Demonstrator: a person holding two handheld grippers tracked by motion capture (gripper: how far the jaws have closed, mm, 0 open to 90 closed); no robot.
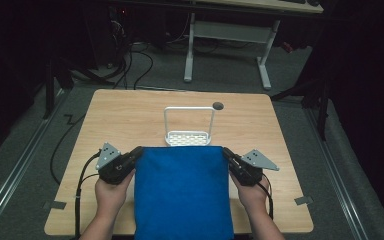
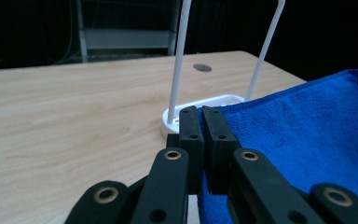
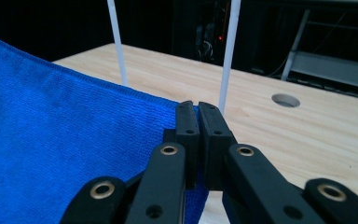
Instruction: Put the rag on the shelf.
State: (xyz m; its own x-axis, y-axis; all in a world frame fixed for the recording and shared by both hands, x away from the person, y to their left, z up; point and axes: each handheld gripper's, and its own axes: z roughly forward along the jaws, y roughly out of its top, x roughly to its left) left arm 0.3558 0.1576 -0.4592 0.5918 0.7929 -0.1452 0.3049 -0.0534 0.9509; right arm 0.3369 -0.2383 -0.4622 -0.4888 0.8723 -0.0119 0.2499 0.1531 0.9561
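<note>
A blue cloth (image 1: pixel 182 192) hangs stretched between my two grippers above the near half of the wooden table (image 1: pixel 125 117). My left gripper (image 1: pixel 138 151) is shut on the cloth's far left corner, and my right gripper (image 1: pixel 226 151) is shut on its far right corner. In the left gripper view the jaws (image 2: pixel 202 112) pinch the blue cloth's (image 2: pixel 307 135) edge. The right gripper (image 3: pixel 198 106) pinches the cloth (image 3: pixel 51 130) the same way. A white rack (image 1: pixel 189 129) with a tall wire hoop stands just beyond the cloth's far edge.
A round hole (image 1: pixel 218 106) sits in the table behind the rack. A second desk's white legs (image 1: pixel 189 50) stand on the floor beyond the table. Cables (image 1: pixel 82 175) trail from the left gripper toward the near edge.
</note>
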